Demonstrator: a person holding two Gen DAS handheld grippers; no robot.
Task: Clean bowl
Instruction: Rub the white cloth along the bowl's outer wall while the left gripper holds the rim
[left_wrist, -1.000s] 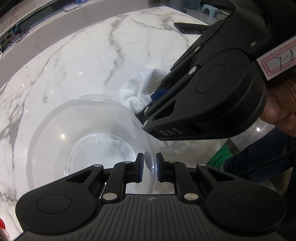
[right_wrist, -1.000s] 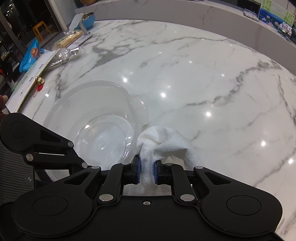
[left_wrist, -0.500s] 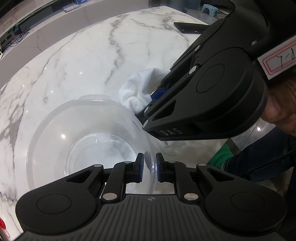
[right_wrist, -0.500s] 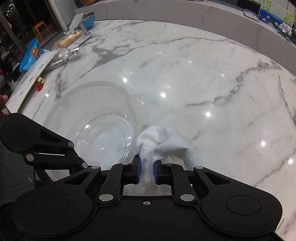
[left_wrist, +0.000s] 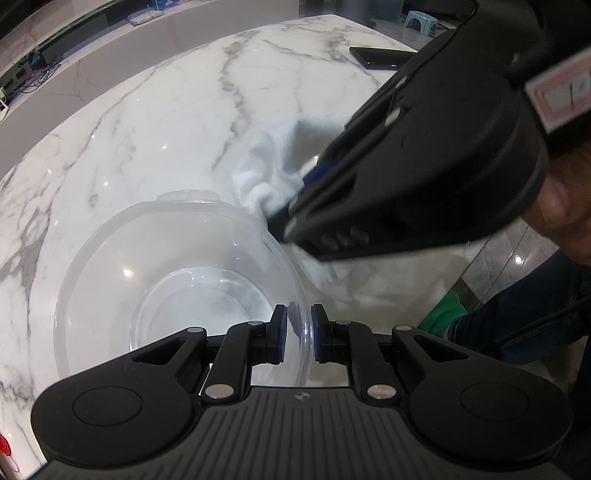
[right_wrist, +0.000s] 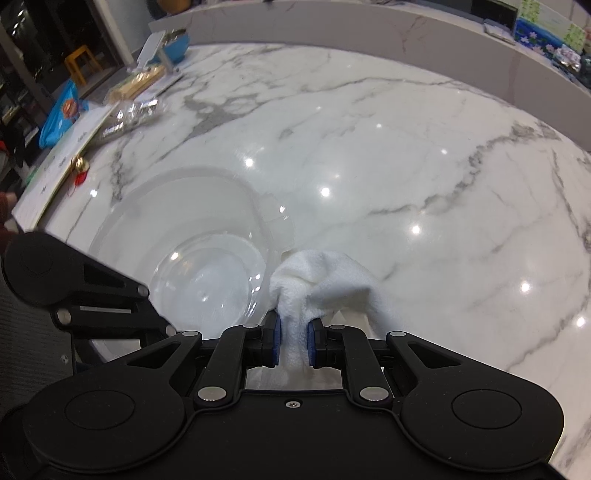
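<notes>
The clear bowl (left_wrist: 177, 280), near the marble table (right_wrist: 406, 147) edge, is pinched at its rim by the left tool (left_wrist: 297, 334); the white cloth (right_wrist: 321, 277), clamped in the right tool (right_wrist: 293, 343), is best swept inside while the rim is held steady.

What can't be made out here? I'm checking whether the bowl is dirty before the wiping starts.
- Dirt on the bowl: the clear plastic and glare in both views show none, and would hide light smears.
- Cloth's near end, left wrist view: hidden behind the blurred right gripper.
- Bowl's near rim, right wrist view: covered by the left gripper.
</notes>
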